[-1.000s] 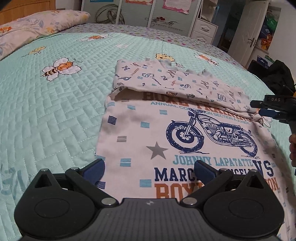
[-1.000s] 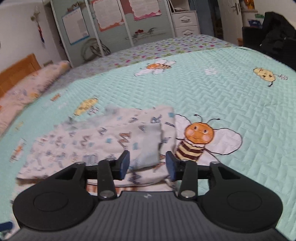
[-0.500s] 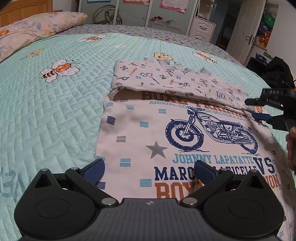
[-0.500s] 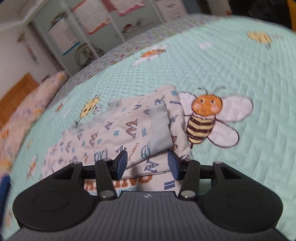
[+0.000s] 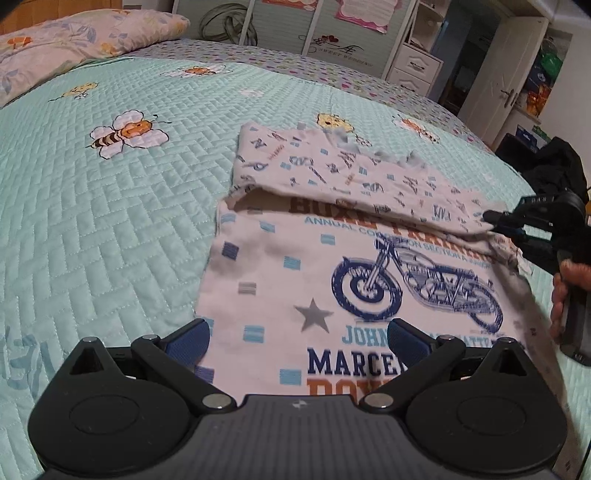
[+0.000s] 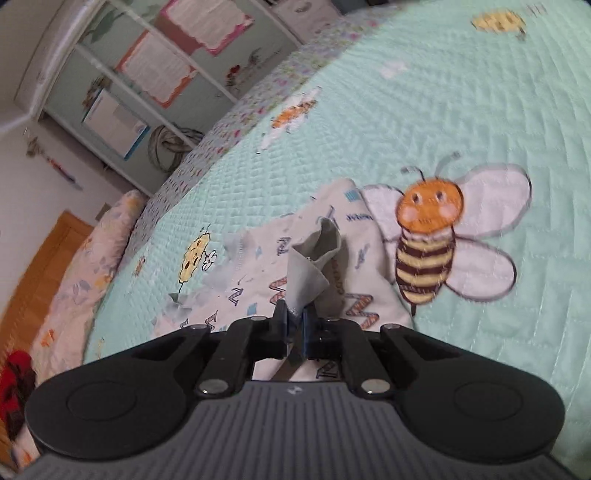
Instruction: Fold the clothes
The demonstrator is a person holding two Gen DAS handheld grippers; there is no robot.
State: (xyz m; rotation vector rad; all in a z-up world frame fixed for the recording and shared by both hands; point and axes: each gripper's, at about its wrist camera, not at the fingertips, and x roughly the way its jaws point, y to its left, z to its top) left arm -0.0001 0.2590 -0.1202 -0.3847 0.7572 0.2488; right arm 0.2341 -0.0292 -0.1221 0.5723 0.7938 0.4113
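Closest in, the left gripper (image 5: 297, 341) hovers low over the near part of the shirt (image 5: 280, 280), its two blue-padded fingers (image 5: 186, 341) standing wide apart with nothing pinched between them; the far finger covers part of the printed lettering, so only pieces of the words read. The shirt lies flat on the bedspread (image 5: 110, 229), a pale one with a blue motorbike print (image 5: 413, 284) and a grey star. Its bottom edge is lost behind the gripper body, so I can't see where it ends.

Further along, the sleeve (image 5: 354, 177) is folded across the top of the shirt, hiding the upper line of the print. At its right end the right gripper (image 6: 294, 321) has just closed, and its jaws are now clamped on the sleeve's grey cuff (image 6: 314, 262), which puckers up out of them. From the left camera that gripper is only a dark shape at the frame edge, with part of the person's hand (image 5: 570, 284) wrapped on the handle; the rest of the arm is cut off.

A stitched bee (image 6: 432, 236) sits just beside the sleeve, its wing tucked partly under the cloth. Beyond, a pillow (image 5: 74, 44) and the wardrobe doors (image 5: 295, 22) are blurred.
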